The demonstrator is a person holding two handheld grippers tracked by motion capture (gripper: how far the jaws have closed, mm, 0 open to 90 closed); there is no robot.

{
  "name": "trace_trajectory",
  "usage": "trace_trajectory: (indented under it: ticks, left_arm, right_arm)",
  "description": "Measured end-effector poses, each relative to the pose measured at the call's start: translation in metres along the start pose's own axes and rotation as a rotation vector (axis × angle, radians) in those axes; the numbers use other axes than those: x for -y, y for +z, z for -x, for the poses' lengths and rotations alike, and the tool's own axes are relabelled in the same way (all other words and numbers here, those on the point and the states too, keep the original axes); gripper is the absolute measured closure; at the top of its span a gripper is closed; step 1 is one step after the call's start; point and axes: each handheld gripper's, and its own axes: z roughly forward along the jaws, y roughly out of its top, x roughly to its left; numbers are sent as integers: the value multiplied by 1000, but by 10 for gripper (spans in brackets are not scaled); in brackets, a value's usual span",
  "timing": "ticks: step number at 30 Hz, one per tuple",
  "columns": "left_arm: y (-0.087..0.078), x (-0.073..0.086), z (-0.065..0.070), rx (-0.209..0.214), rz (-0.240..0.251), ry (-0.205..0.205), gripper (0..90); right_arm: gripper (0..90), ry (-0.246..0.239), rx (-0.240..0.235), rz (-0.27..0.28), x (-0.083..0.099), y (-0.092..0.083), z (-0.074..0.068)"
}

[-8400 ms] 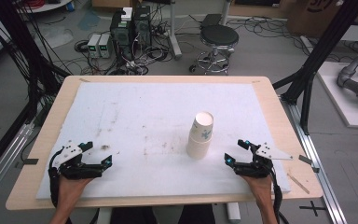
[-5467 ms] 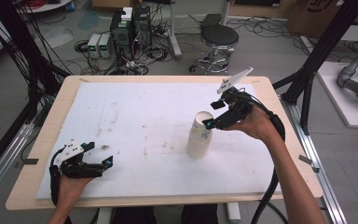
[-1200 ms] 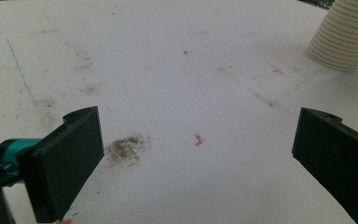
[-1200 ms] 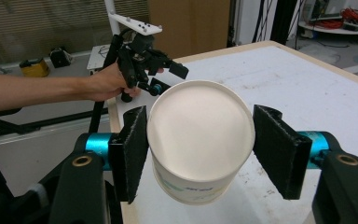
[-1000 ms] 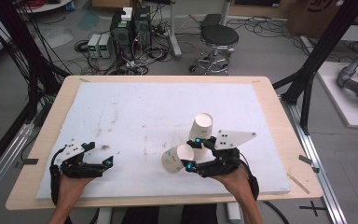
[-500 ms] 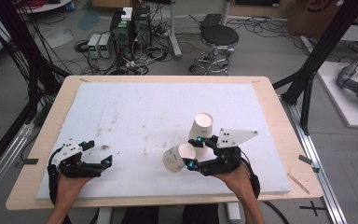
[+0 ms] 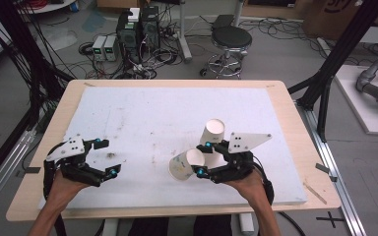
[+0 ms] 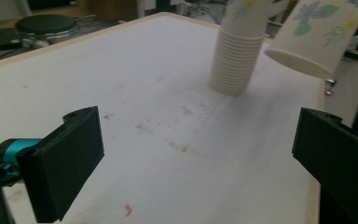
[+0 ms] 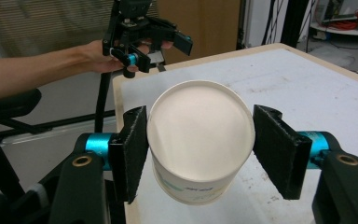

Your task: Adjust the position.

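A stack of white paper cups [image 7: 212, 133] stands right of the middle of the white mat [image 7: 147, 113]; the left gripper view has this flower-printed stack [image 8: 237, 51] ahead. My right gripper [image 7: 203, 158] is shut on a single paper cup [image 7: 184, 165], held on its side above the mat with its bottom toward the left. Its pale bottom [image 9: 200, 135] sits between the black pads [image 9: 131, 149]. My left gripper [image 7: 107, 156] hangs open above the mat's front left with nothing between its jaws [image 8: 196, 154]. From there the held cup [image 8: 314, 35] tilts at the upper right.
The mat covers a wooden table [image 7: 302, 142] and bears faint stains. Beyond the far edge are a round stool [image 7: 232, 37], computer boxes [image 7: 138, 27] with cables on the floor, and black frame posts at both sides.
My left gripper has lifted off the mat and tilted up a little. The right gripper keeps the cup where it was a second ago.
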Motion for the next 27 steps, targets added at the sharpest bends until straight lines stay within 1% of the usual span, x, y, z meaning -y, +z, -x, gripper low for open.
trace_trajectory:
  ticks: [1, 4, 7, 8, 9, 10, 12, 14, 15, 16, 17, 21, 22, 26, 27]
  left_arm:
    - [2, -4, 1, 26, -7, 13, 19]
    - [8, -11, 6, 79, -16, 32, 19]
    - [17, -15, 13, 136, -9, 51, 19]
    - [21, -16, 16, 158, -8, 52, 19]
    - [25, -17, 18, 172, -10, 54, 19]
    - [30, -18, 21, 185, -11, 57, 19]
    - [39, -20, 27, 221, -6, 61, 19]
    - [49, -22, 33, 246, 6, 61, 19]
    - [54, -24, 35, 263, 12, 64, 19]
    - [59, -25, 38, 276, 15, 71, 19]
    - [63, -27, 41, 287, 17, 77, 19]
    - [81, -34, 51, 334, 43, 85, 19]
    - [86, -35, 53, 341, 46, 81, 19]
    - [103, -36, 59, 359, 42, 91, 19]
    - [103, -36, 59, 359, 42, 91, 19]
  right_arm:
    - [382, -2, -5, 4, -1, 0, 1]
    - [382, -6, -13, 3, -1, 0, 1]
    - [382, -5, -33, 2, -2, 1, 1]
    - [382, -5, -33, 2, -2, 1, 1]
    - [382, -2, -43, 5, -3, 2, 1]
    - [382, -2, -43, 5, -3, 2, 1]
    - [382, -12, -63, 3, -5, 6, 3]
    - [382, -7, -70, -2, -6, 7, 2]
    - [382, -10, -81, -4, -7, 11, 3]
    - [382, -10, -81, -4, -7, 11, 3]
    - [382, -11, -97, -5, -8, 14, 3]
    - [382, -16, -113, -3, -8, 18, 3]
    - [383, -15, -119, -2, -8, 19, 3]
    - [382, -14, -136, 1, -8, 22, 3]
    - [382, -14, -136, 1, -8, 22, 3]
